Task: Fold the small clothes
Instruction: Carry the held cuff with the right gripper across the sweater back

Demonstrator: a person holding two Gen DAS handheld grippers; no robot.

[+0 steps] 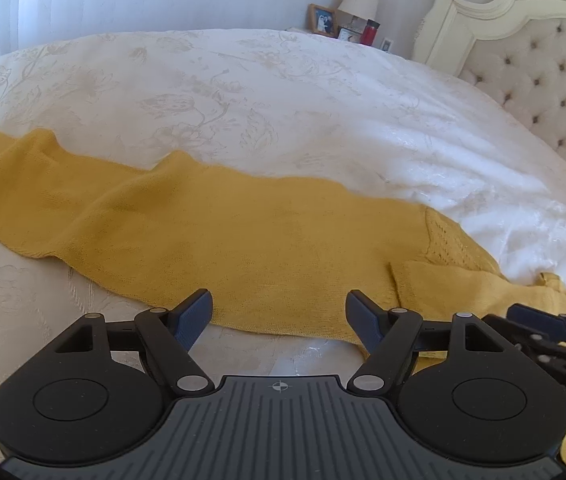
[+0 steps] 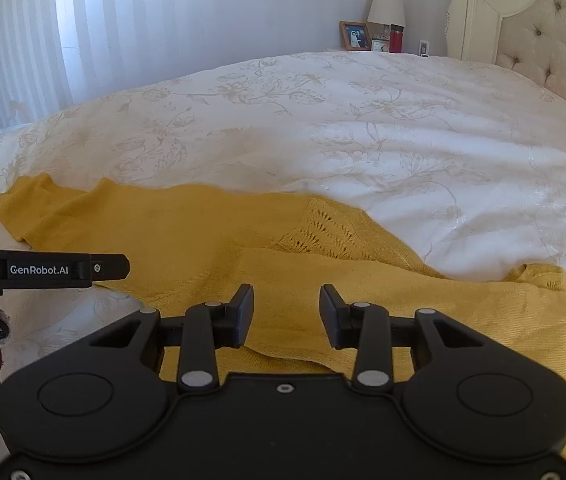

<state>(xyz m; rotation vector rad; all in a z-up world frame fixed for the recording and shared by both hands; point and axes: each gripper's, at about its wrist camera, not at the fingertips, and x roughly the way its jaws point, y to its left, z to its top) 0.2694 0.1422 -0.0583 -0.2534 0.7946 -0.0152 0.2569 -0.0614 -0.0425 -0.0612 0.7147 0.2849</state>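
Observation:
A mustard-yellow knit garment [image 1: 211, 224] lies stretched across the white bedspread, with an openwork panel [image 1: 447, 240] toward its right end. It also shows in the right wrist view [image 2: 211, 236]. My left gripper [image 1: 279, 312] is open and empty, hovering at the garment's near edge. My right gripper [image 2: 286, 312] is open and empty, just above the garment's near part. The right gripper shows at the right edge of the left wrist view [image 1: 539, 320]. The left gripper's body shows at the left of the right wrist view [image 2: 43, 270].
The white floral bedspread [image 1: 243, 92] covers the whole bed. A tufted cream headboard [image 1: 543, 80] stands at the right. A nightstand behind the bed holds a lamp [image 2: 386, 4], a photo frame [image 2: 354, 35] and a red bottle [image 2: 396, 38]. Curtains [image 2: 63, 40] hang at the left.

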